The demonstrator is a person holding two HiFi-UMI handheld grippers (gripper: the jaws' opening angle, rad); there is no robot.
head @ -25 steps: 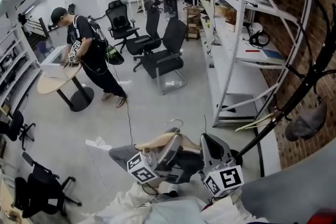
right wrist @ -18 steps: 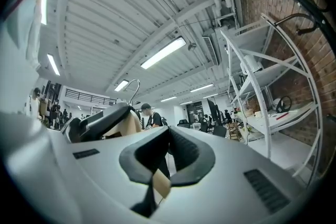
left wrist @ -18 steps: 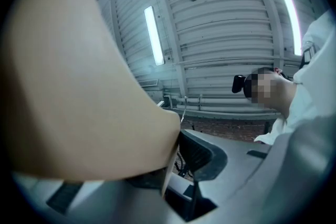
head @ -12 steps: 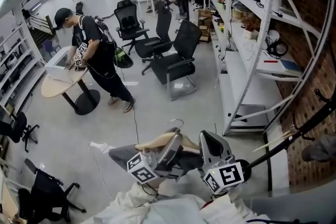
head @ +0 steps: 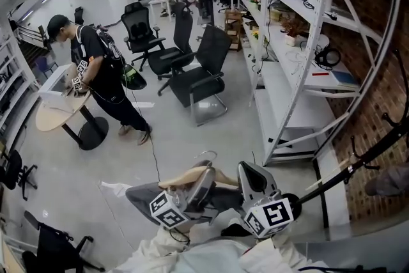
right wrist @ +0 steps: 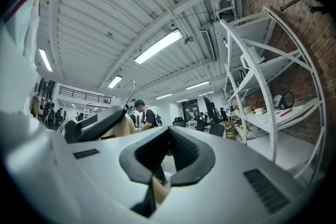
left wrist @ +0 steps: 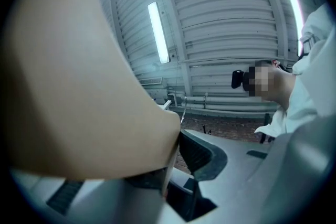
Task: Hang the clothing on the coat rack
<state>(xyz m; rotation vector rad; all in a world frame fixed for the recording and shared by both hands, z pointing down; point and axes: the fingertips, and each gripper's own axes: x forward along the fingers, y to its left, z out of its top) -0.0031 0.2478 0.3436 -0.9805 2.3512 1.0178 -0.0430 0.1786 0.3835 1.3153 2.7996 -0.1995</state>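
Coat rack (head: 377, 149) top beyond the head view's right edge

Open office floor around a tall white metal shelving rack (head: 323, 41)
Right of the rack, a red brick wall (head: 377, 80); on one of the rack's shelves, black headphones (head: 328, 57). Left of the rack, black swivel office chairs (head: 201, 77) on grey floor (head: 211, 137). Much farther left of the rack, a round pale wooden pedestal table (head: 54, 117) with a white box (head: 54, 87) on it, and a person in black clothes and black cap (head: 102, 77) leaning over that box.
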